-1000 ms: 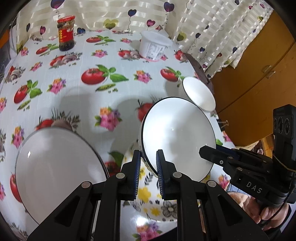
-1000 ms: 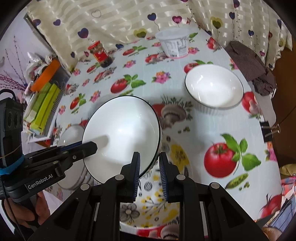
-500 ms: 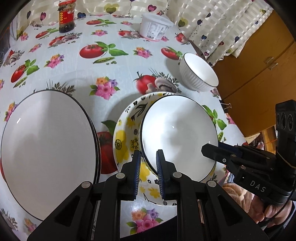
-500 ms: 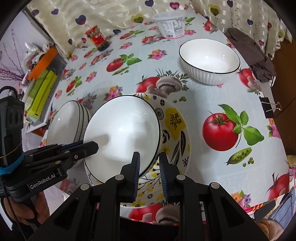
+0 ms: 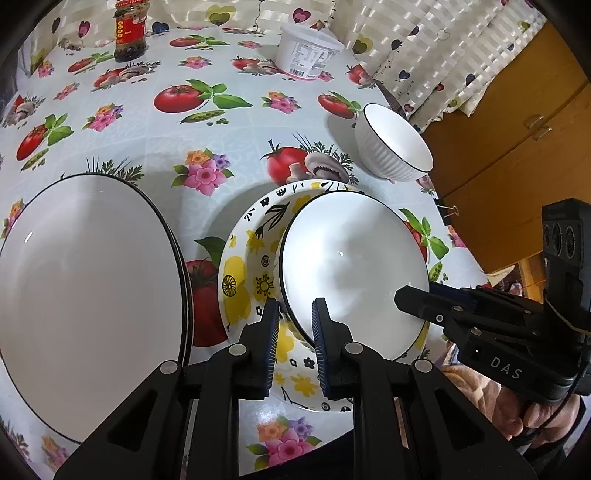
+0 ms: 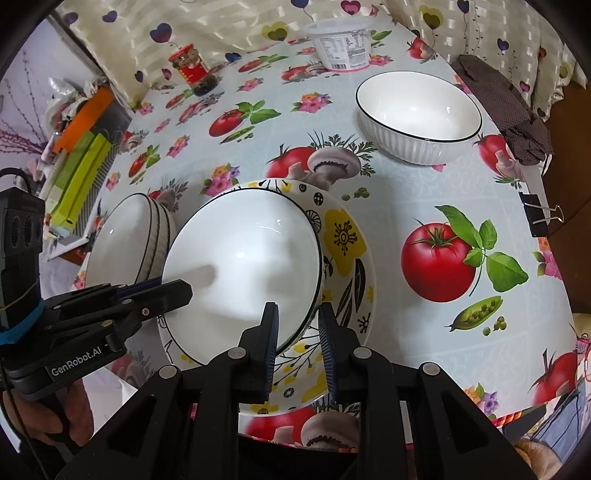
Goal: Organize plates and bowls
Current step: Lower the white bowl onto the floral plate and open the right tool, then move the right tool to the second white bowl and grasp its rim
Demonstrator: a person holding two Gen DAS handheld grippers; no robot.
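A white bowl with a thin black rim (image 5: 354, 258) (image 6: 243, 258) rests inside a plate with yellow flowers (image 5: 243, 273) (image 6: 347, 243) near the table's front edge. My left gripper (image 5: 293, 332) is shut on the bowl's near-left rim. It also shows from the side in the right wrist view (image 6: 177, 291). My right gripper (image 6: 297, 328) straddles the opposite rim. Its jaws are opening, the rim is still between them, and a sliver of plate shows beside the outer pad. A stack of white black-rimmed dishes (image 5: 85, 295) (image 6: 125, 236) sits just left of the plate. A ribbed white bowl (image 5: 395, 147) (image 6: 417, 114) stands alone at the far right.
At the back stand a red-labelled jar (image 5: 129, 33) and a white plastic tub (image 5: 306, 51). A brown cloth (image 6: 509, 118) and a binder clip (image 6: 539, 218) lie at the right table edge. A wooden cabinet (image 5: 517, 140) stands beyond it. Boxes (image 6: 81, 155) are piled off the left side.
Both grippers came down with the white bowl, which now sits in the flowered plate. Over the last half second the hands stayed almost still.
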